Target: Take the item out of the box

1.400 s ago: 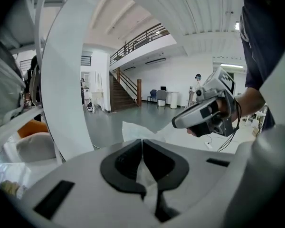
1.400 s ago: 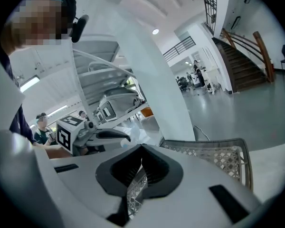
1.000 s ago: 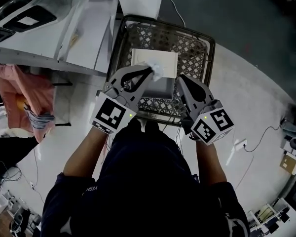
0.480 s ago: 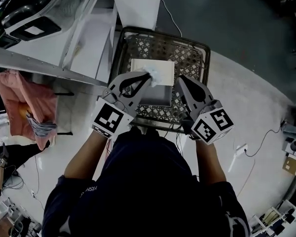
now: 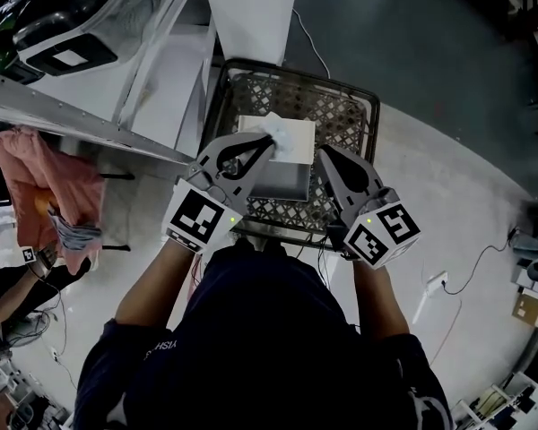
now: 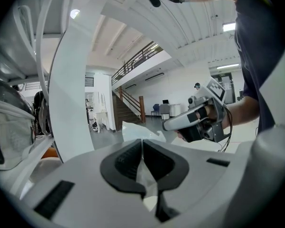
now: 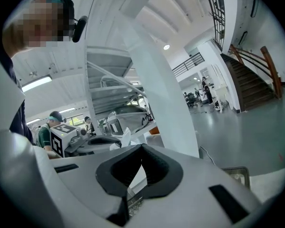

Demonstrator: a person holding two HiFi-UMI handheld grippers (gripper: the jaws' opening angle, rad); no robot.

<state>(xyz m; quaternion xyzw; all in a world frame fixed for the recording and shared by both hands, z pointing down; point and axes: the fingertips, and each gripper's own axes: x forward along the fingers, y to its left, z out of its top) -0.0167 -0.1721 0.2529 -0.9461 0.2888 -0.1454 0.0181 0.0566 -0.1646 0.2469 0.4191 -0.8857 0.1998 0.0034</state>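
Raises white box [image 5: 282, 173] slightly over wire basket [image 5: 345, 106]; pinches white wrapping [image 5: 285, 133] at 12 o'clock with left hand-held gripper [image 5: 269, 140], clamps 3 o'clock edge with right hand-held gripper [image 5: 322, 155]; seemingly leaves removal unfinished.

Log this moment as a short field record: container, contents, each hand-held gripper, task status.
container: black wire basket
contents: white box, with crumpled white wrapping at its top
left hand-held gripper: jaws shut on the wrapping
right hand-held gripper: jaws together at the box's right edge; grip on it unconfirmed
task status: box within the basket's outline, not yet out
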